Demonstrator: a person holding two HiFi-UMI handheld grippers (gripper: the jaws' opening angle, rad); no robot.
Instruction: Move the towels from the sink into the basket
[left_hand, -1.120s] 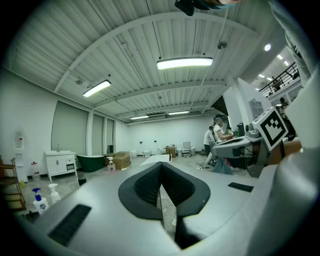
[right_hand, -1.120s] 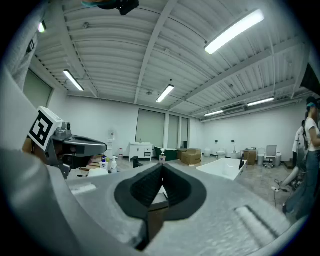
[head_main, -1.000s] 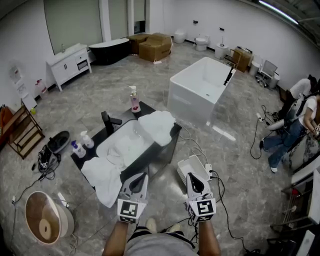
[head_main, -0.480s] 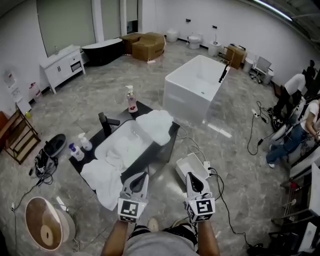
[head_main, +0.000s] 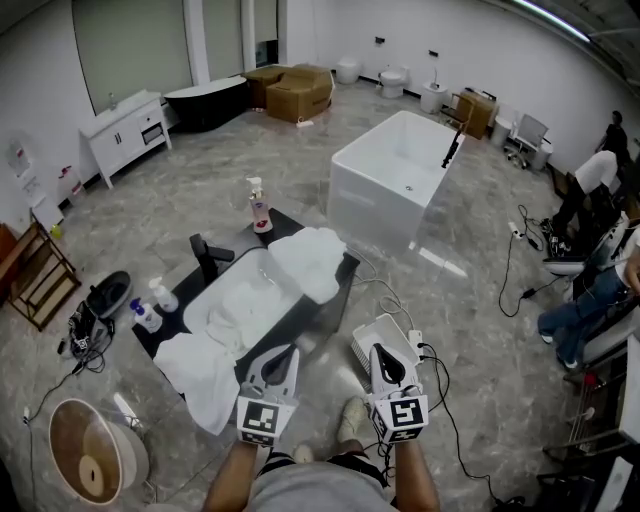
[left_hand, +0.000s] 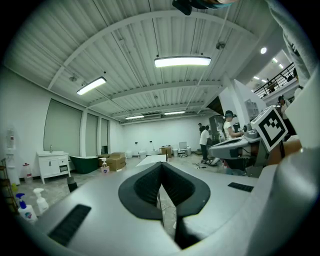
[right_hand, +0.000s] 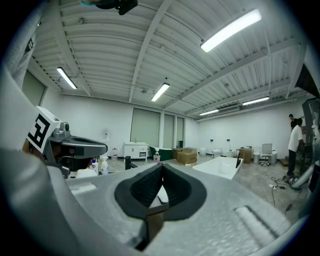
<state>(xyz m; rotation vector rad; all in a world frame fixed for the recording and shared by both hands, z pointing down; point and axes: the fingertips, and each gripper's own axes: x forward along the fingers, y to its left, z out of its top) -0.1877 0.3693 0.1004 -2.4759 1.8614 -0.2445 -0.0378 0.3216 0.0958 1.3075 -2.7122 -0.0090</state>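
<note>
- towels (head_main: 243, 305) lie in the sink (head_main: 318, 312), one heaped on its far corner, another draped over its near edge.
- basket (head_main: 372, 335) (white) sits on the floor (head_main: 470, 330) beside the sink.
- left tongs (head_main: 281, 352) and right tongs (head_main: 380, 352) are closed and empty, short of the towels.

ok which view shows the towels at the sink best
The head view: it looks down on the towels in and over the sink. The left gripper view shows none; the right gripper view gives only a white scrap at left, perhaps a towel.
</note>
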